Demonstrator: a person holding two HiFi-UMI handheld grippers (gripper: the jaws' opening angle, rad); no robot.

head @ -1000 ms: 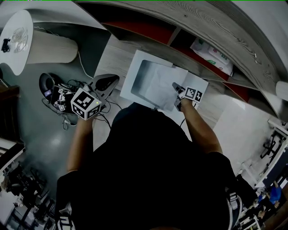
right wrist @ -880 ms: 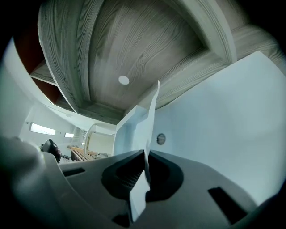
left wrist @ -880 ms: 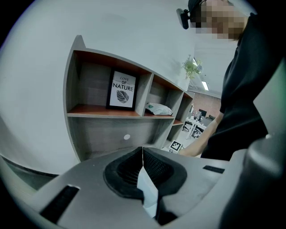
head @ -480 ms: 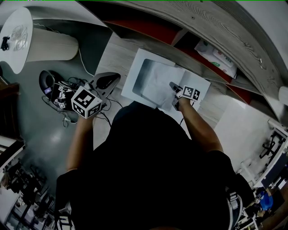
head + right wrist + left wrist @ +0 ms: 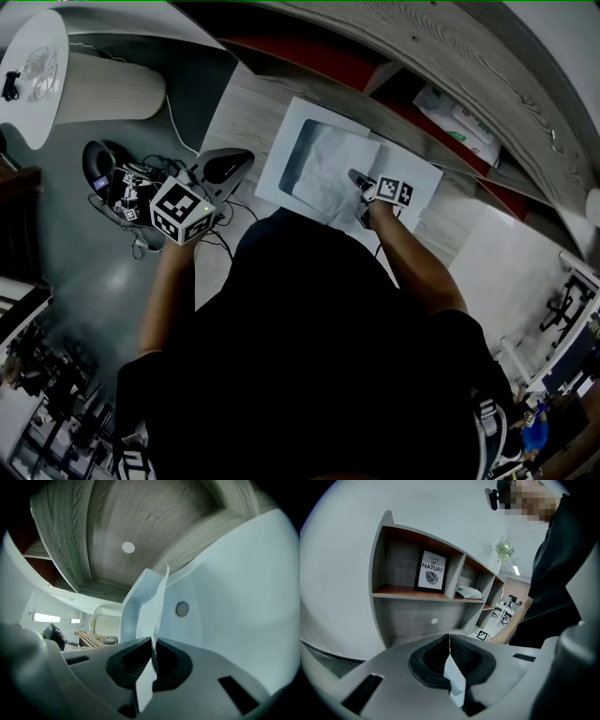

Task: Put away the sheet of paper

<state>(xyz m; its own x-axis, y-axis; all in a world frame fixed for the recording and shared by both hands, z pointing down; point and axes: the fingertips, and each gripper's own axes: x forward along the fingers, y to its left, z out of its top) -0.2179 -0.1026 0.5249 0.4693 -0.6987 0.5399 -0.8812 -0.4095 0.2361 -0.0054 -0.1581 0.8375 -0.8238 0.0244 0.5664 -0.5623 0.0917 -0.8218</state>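
The white sheet of paper (image 5: 330, 169) hangs crumpled over an open white box (image 5: 279, 174) on the wooden floor in front of the shelf. My right gripper (image 5: 359, 181) is shut on the sheet's near edge. In the right gripper view the paper (image 5: 149, 603) rises bent from the closed jaws of my right gripper (image 5: 153, 645), with the box's white inner wall (image 5: 234, 597) close behind it. My left gripper (image 5: 228, 169) hovers left of the box, away from the paper. In its own view my left gripper (image 5: 450, 641) is shut, and nothing sticks out past its tips.
A grey wooden shelf unit (image 5: 422, 47) runs behind the box, with a packet (image 5: 457, 118) in one compartment. The left gripper view shows a framed print (image 5: 431, 571) on that shelf. Cables and marker tags (image 5: 122, 192) lie on the floor at the left, beside a round white table (image 5: 37, 75).
My right gripper has carried the paper slightly further over the box. The left gripper has stayed about where it was.
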